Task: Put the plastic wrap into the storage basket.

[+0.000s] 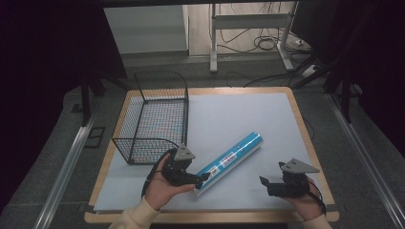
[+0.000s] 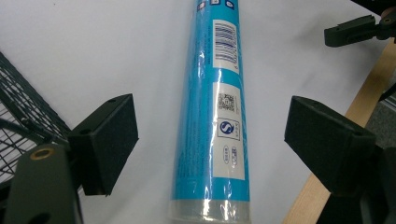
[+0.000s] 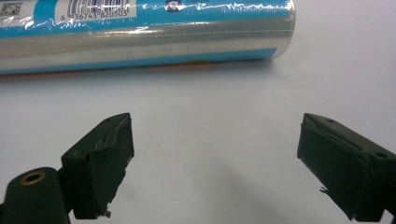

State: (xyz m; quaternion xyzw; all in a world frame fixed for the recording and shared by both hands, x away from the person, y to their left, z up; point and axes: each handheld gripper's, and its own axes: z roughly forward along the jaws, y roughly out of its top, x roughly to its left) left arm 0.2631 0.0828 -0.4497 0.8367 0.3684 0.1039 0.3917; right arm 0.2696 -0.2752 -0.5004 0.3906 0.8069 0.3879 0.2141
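Bench (image 1: 286,143) with a white mat, wire basket (image 1: 153,119) at left. Blue tube (image 1: 230,161) lies diagonally mid-mat, right of the basket. Left gripper (image 2: 210,140) at the tube's near end, fingers spread either side, not touching. Right gripper (image 3: 215,158) near the tube, fingers spread, empty.

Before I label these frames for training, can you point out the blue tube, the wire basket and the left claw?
blue tube (image 1: 230,155): high view, on its labelled middle.
wire basket (image 1: 143,141): high view, on its near mesh wall.
left claw (image 2: 211,140): left gripper view, midway between its open jaws.
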